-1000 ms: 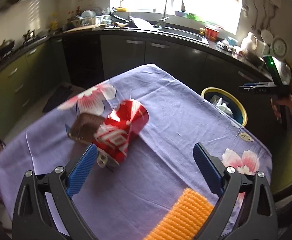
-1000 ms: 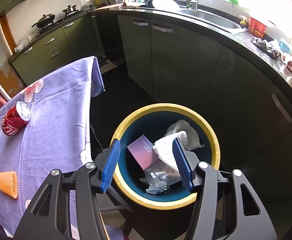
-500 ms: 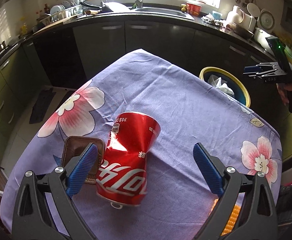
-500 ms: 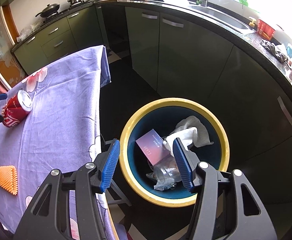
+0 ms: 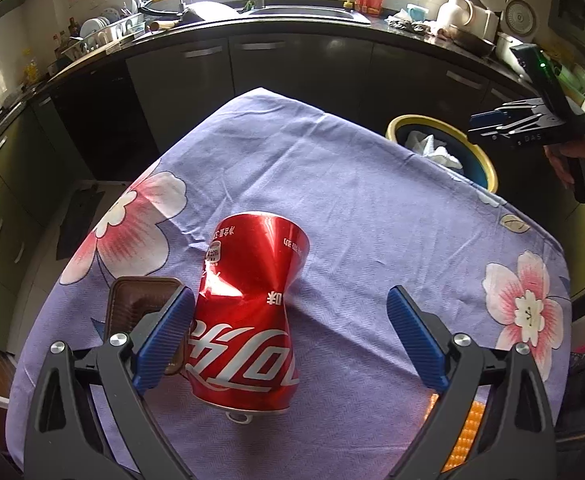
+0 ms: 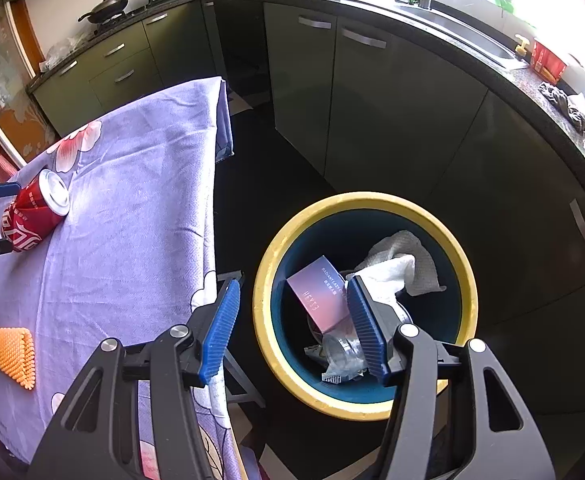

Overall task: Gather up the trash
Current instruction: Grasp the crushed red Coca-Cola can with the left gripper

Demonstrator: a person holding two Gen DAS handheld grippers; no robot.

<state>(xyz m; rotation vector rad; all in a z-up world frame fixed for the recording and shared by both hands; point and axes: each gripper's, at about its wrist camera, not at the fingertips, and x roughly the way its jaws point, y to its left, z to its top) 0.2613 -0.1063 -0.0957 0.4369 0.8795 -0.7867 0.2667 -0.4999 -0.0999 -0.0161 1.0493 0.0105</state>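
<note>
Lengthwise, dented can (image 5: 248, 312) seemingly touches left gripper's (image 5: 288, 340) finger.

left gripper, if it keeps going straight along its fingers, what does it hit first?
Most likely the dented red cola can, lying on the purple tablecloth. The can already sits inside the open left gripper, close to its left finger. Depth is hard to judge, so contact with that finger is unclear.

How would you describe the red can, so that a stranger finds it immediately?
Look at the table under the purple flowered cloth. Near its edge, between the open fingers of the left gripper, lies a dented red can on its side. Unlike the brown tray beside it, it is shiny metal with white lettering.
</note>
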